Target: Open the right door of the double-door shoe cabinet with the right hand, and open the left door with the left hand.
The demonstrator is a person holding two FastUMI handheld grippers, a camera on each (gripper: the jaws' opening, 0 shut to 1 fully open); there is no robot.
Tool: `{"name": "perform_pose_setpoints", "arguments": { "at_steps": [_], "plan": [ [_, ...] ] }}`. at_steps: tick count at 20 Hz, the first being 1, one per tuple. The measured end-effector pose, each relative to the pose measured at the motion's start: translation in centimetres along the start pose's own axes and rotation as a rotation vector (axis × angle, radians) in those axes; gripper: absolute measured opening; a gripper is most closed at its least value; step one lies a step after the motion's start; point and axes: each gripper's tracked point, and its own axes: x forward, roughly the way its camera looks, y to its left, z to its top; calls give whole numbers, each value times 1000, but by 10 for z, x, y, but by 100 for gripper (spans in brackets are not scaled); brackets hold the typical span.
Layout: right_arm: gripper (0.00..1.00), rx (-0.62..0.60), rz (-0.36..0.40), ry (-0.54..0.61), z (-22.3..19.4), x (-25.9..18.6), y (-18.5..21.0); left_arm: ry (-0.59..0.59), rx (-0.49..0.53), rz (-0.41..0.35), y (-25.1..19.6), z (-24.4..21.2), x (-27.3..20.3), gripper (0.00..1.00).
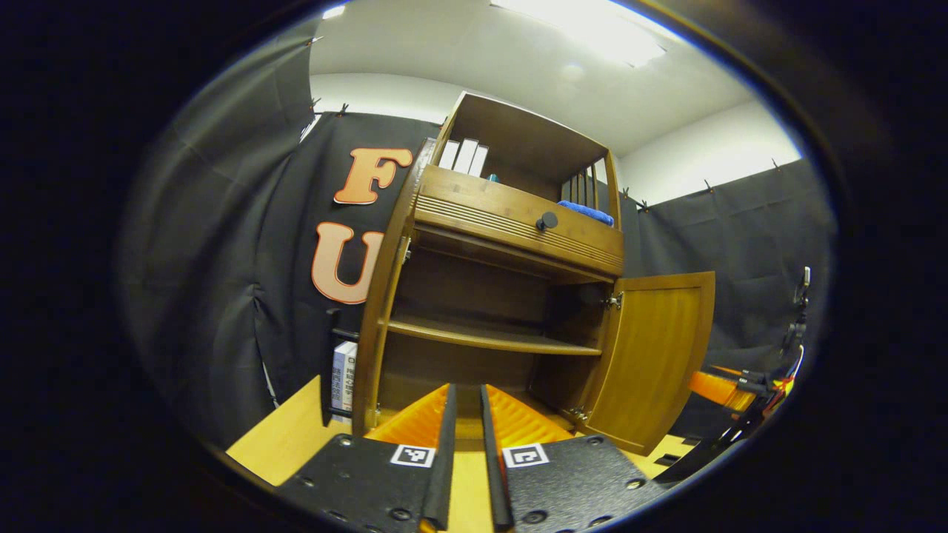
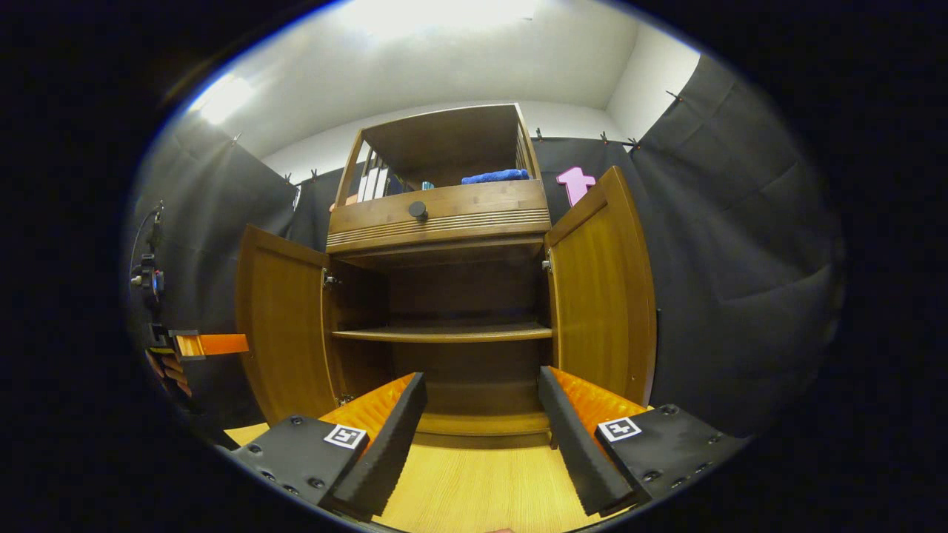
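Two doors of the wooden shoe cabinet (image 2: 444, 296) stand swung wide, so the opening looks done and the step in hand is judged to be drawing both claws clear. Seen from the right gripper view, the left door (image 2: 285, 326) hangs ahead and to the left of the right gripper (image 2: 481, 437), the right door (image 2: 603, 296) ahead and to its right, with the bare inner shelf (image 2: 444, 333) straight ahead. That claw is spread wide and holds nothing. In the left gripper view, the left gripper (image 1: 466, 444) has its fingers narrowed to a slim gap, gripping nothing. To finish well, pull each claw straight back, away from the door edges, so neither door gets nudged shut.
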Motion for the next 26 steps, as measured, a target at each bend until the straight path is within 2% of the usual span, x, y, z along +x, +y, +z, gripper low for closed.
{"name": "perform_pose_setpoints", "arguments": {
  "at_steps": [1,2,3,4,6,7,8,9,10,11,12,15,19,20,21,23,24,26],
  "plan": [
    [98,4,10,2,0,0,1,-2,-11,-6,-8,-7,4,37],
    [90,4,15,4,-1,-1,2,-1,-11,-5,-9,-8,6,50],
    [90,4,18,6,0,0,1,0,-10,-4,-11,-11,9,56],
    [98,5,21,7,-1,-1,1,2,-9,1,-12,-12,11,62],
    [98,14,31,14,-4,0,3,9,-8,1,-15,-17,12,74],
    [90,18,35,17,-5,0,3,9,-4,4,-16,-19,13,82],
    [90,19,37,19,-5,0,3,3,8,11,-16,-19,14,87],
    [98,19,36,20,-5,2,3,-3,28,20,-15,-18,15,94],
    [90,16,36,21,-6,2,3,-7,52,29,-14,-17,13,94],
    [90,14,37,22,-7,2,5,-13,71,37,-14,-18,11,98],
    [90,14,39,23,-8,2,6,-19,88,50,-13,-18,10,94],
    [90,29,47,16,-8,2,11,-28,127,55,-16,-18,8,94],
    [90,31,52,18,-8,0,13,-27,113,45,-21,-19,3,94],
    [90,32,53,18,-8,-1,14,-24,112,45,-21,-20,3,90],
    [90,32,55,17,-8,-1,15,-21,109,45,-20,-21,2,94],
    [90,32,58,15,-7,-2,15,-19,103,51,-18,-21,0,94],
    [90,32,59,14,-7,-3,16,-20,103,51,-19,-20,1,90],
    [90,33,59,10,-6,-4,16,-25,108,54,-17,-19,2,94]
  ]
}}
